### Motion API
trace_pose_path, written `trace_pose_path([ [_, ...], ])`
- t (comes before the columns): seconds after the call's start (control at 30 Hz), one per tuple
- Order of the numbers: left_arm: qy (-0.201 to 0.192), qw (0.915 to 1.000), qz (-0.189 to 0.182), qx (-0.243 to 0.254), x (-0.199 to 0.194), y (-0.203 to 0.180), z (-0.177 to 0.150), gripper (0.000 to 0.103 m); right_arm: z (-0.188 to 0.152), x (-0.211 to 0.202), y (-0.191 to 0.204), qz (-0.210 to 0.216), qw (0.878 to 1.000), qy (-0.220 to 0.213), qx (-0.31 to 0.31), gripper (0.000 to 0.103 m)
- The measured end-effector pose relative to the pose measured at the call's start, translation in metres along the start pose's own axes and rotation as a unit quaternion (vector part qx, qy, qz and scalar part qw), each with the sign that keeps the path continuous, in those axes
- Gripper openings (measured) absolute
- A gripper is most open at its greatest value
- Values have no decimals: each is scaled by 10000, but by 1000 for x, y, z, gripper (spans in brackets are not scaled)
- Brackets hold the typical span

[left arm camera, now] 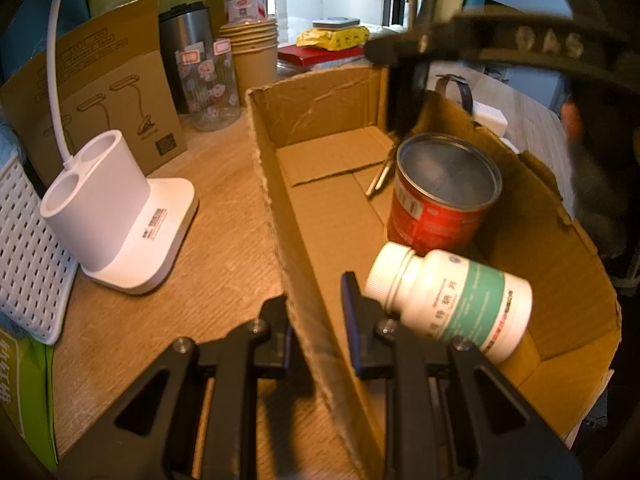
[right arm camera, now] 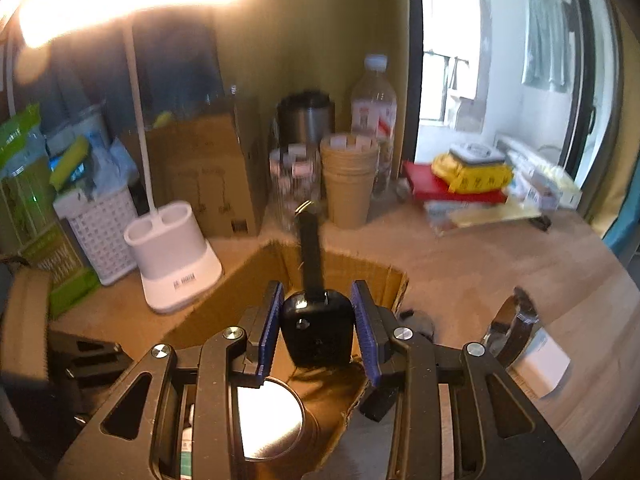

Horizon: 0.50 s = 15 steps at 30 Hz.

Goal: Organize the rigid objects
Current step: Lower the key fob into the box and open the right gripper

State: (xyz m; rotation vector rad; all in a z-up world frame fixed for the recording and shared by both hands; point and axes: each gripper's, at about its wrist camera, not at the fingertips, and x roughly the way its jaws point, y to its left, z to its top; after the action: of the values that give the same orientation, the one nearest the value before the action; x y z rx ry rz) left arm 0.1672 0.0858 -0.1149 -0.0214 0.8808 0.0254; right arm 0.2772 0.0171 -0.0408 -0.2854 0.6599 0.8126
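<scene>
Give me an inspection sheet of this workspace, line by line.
Surface: wooden desk, crowded along the back.
Job's things: cardboard box holding a red can and a white pill bottle; black watch.
Clutter: white lamp base, paper cups, water bottle, steel tumbler, white basket.
Grippers: left gripper clamps the box wall; right gripper holds the watch over the box.
Cables: nothing seen.
Surroundings: window behind the desk.

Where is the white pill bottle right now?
In the left wrist view the white pill bottle lies on its side inside the cardboard box, just in front of the red can.
</scene>
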Motion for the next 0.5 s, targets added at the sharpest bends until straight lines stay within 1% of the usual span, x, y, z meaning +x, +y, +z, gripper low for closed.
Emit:
trace_pose_path([
  [0.17, 2, 10000, -3, -5, 0, 0, 0, 22, -7, 19, 1, 72, 9995, 293, -19, 37],
  [0.37, 3, 10000, -14, -12, 0, 1, 0, 22, -3, 23, 8, 178, 9990, 360, -200, 37],
  [0.5, 8, 10000, -11, -10, 1, 1, 1, 22, -2, 24, 9, 168, 9990, 363, -219, 37],
])
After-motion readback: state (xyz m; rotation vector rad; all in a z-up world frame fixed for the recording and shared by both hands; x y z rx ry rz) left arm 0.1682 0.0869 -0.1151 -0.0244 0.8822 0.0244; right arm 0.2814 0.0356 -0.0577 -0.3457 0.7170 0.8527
